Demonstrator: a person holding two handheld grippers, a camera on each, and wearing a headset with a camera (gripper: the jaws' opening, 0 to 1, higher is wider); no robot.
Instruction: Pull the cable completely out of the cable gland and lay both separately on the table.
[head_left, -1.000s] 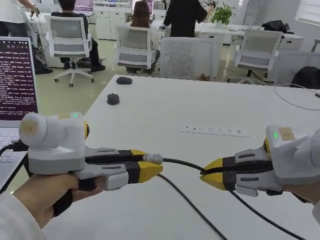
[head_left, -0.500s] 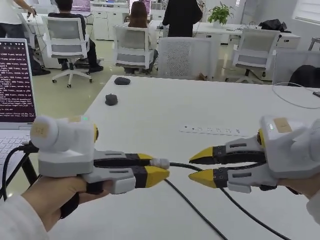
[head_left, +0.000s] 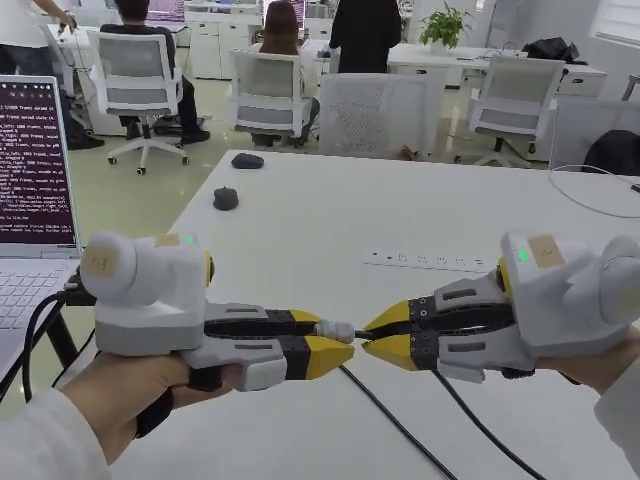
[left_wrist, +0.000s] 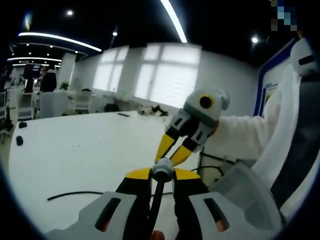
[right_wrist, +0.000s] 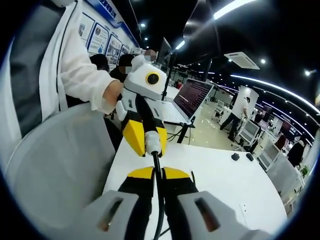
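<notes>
Two yellow-tipped, grey-and-white handheld grippers now meet nose to nose in the lower middle of the head view, above the white table. The left gripper, entering from the lower left of the frame, has its jaws closed on the small pale-grey plastic cable gland, just as it did a second ago.

The change is on the other side. A second ago the right gripper pinched the thin black cable some way to the right of the gland, and half a second ago it stood open around it. It has since slid in and clamped down again, so its tips now sit just beside the gland's mouth. In the right gripper view the cable runs up between its nearly shut jaws and straight into the gland.

That reads as a fresh grip for another pull, not a finished one. The cable is still threaded through the gland, with its slack trailing over the table toward the bottom edge. Neither piece has been laid down yet.
</notes>
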